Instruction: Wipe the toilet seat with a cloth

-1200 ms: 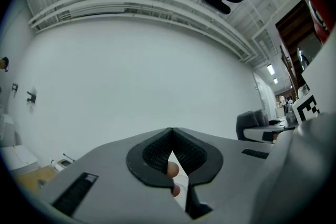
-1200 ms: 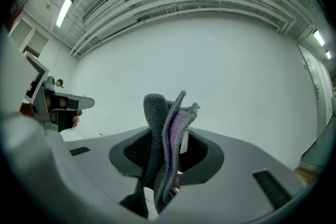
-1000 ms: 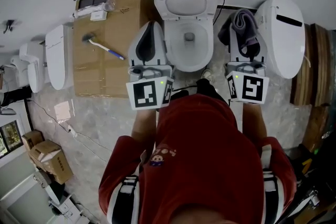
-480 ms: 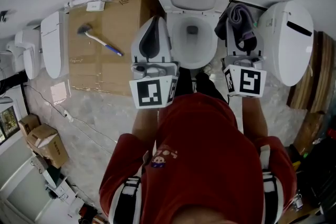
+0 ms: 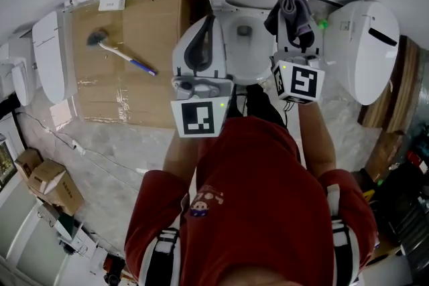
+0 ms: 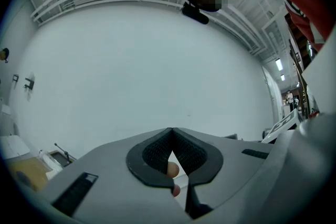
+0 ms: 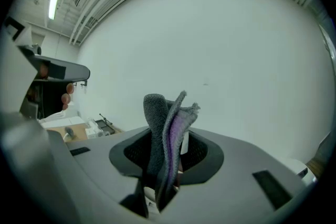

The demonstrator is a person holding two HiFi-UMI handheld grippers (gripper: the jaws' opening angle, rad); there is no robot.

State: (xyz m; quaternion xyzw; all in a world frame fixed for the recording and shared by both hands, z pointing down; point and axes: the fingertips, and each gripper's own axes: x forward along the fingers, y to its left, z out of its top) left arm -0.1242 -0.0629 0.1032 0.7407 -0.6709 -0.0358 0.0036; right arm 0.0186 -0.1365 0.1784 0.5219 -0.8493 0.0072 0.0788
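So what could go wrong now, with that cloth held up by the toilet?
The right gripper only pinches the grey cloth by a fold, so it might slip out and drop into the open bowl. The shut left gripper looks close to the rim and could knock it.
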